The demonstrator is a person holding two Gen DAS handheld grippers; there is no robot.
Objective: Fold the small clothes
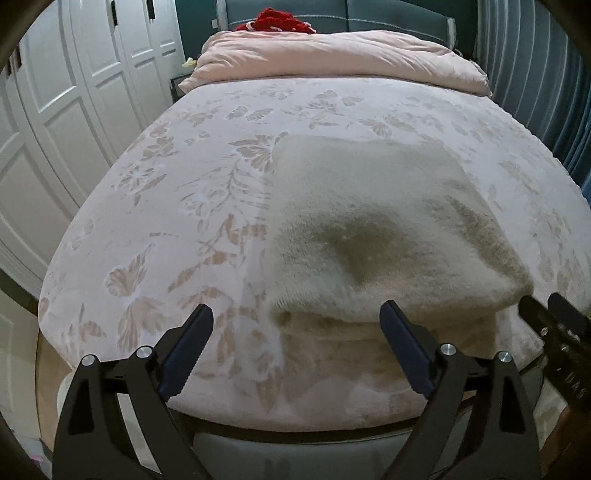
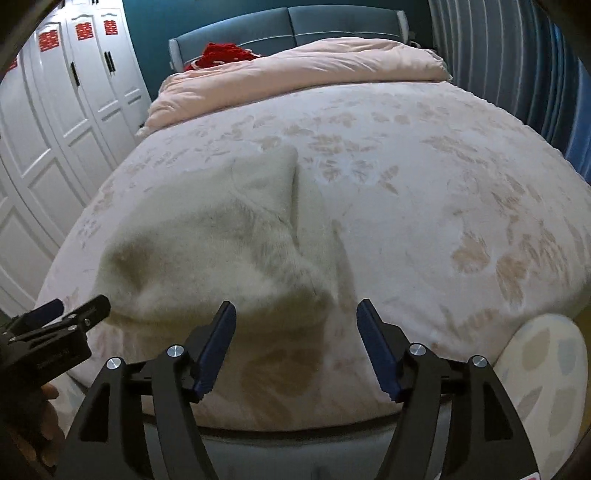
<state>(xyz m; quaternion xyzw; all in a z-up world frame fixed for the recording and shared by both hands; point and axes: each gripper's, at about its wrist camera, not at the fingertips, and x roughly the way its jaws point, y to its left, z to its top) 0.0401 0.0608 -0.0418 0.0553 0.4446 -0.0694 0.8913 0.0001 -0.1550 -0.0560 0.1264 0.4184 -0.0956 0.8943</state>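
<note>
A fluffy cream-white garment [image 1: 376,229] lies folded on the pink floral bed [image 1: 184,192], its near folded edge close to the foot of the bed. It also shows in the right wrist view [image 2: 207,243], left of centre. My left gripper [image 1: 295,314] is open and empty, just short of the garment's near left corner. My right gripper [image 2: 295,310] is open and empty, at the garment's near right corner. The right gripper shows at the right edge of the left wrist view [image 1: 550,306]. The left gripper shows at the left edge of the right wrist view [image 2: 74,310].
A folded pink duvet [image 1: 332,55] lies across the head of the bed with red fabric [image 1: 284,20] behind it. White wardrobe doors [image 1: 55,122] stand on the left, blue curtains [image 1: 535,92] on the right. A spotted round cushion [image 2: 543,376] sits by the bed's near right corner.
</note>
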